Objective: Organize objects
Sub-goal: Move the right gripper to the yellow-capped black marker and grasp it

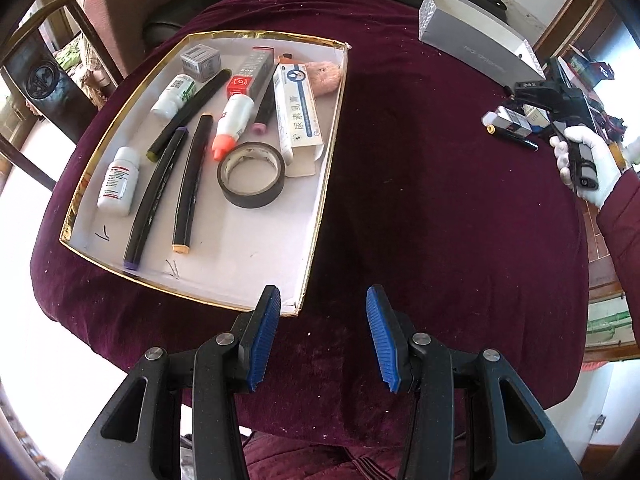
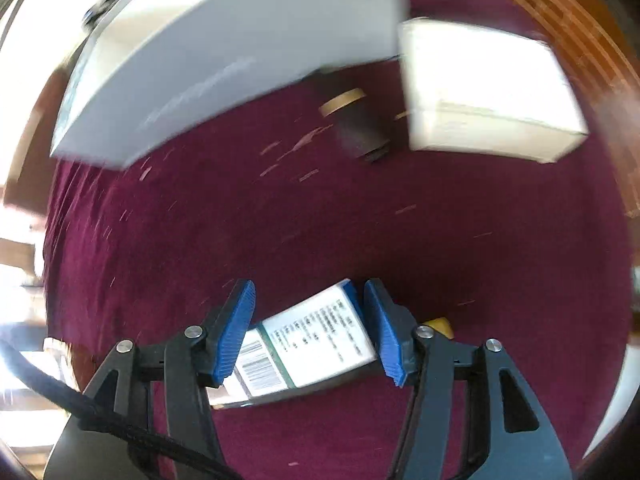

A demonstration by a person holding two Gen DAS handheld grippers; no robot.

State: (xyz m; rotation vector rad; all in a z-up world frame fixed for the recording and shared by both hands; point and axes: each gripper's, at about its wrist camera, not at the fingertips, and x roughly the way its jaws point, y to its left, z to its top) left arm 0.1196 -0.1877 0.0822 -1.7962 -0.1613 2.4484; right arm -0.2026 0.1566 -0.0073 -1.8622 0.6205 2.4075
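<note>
A maroon velvet cloth [image 1: 440, 200] covers the counter; a dark wooden chair [image 1: 48, 40] stands behind, daylight glaring at the edges.

White printed box [image 2: 316, 340] between hand-held gripper [image 2: 310, 330] pads.

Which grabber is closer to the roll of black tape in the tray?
The left. The left gripper hovers just past the near corner of the tray holding the black tape. The right gripper is far across the cloth, beyond the tray's side.
</note>
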